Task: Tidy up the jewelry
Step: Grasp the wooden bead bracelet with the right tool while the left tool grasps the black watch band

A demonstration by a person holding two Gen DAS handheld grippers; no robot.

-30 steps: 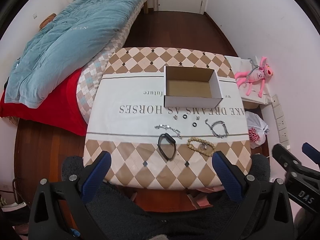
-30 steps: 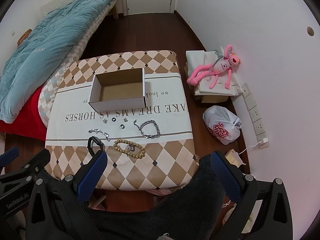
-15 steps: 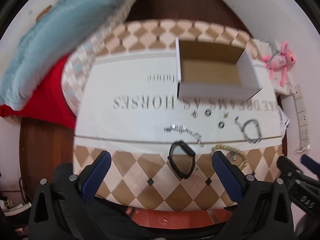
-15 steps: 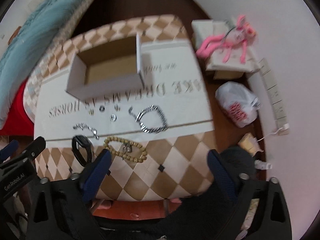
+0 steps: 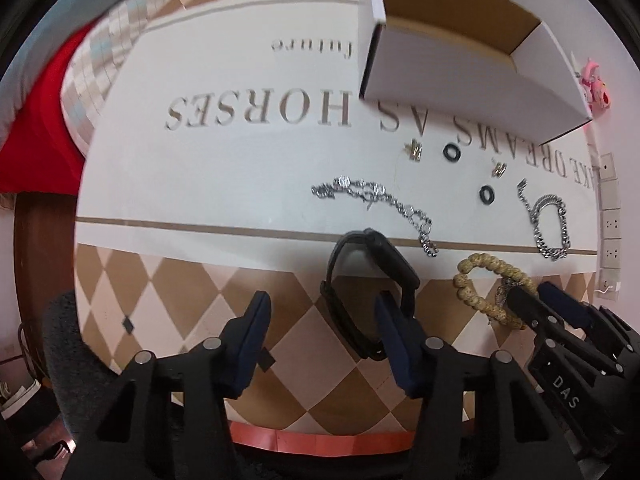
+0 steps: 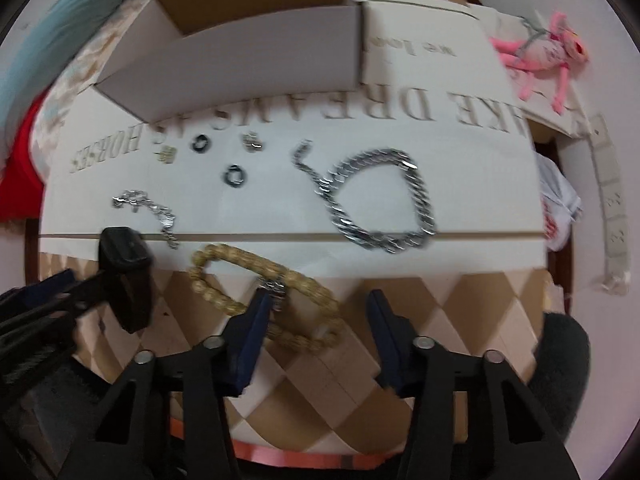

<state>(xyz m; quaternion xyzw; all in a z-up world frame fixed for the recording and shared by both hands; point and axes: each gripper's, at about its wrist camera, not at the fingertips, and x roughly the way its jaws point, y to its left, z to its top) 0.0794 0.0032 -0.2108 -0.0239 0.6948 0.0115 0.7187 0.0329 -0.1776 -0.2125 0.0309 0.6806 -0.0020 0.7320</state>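
Jewelry lies on a printed tablecloth. A black smartwatch lies by my open left gripper, its strap next to the right finger. A wooden bead bracelet lies at my open right gripper, partly between the fingers. A thick silver chain bracelet, a thin silver chain, two black rings and small earrings lie further in. An open white cardboard box stands behind them.
A bed with a red sheet and blue quilt is to the left. A pink plush toy lies on a white bag at the right, near wall sockets. The table's near edge is below both grippers.
Both grippers have dropped down and forward to the table's near edge. The left one now reaches the smartwatch, the right one the bead bracelet. Both remain open.
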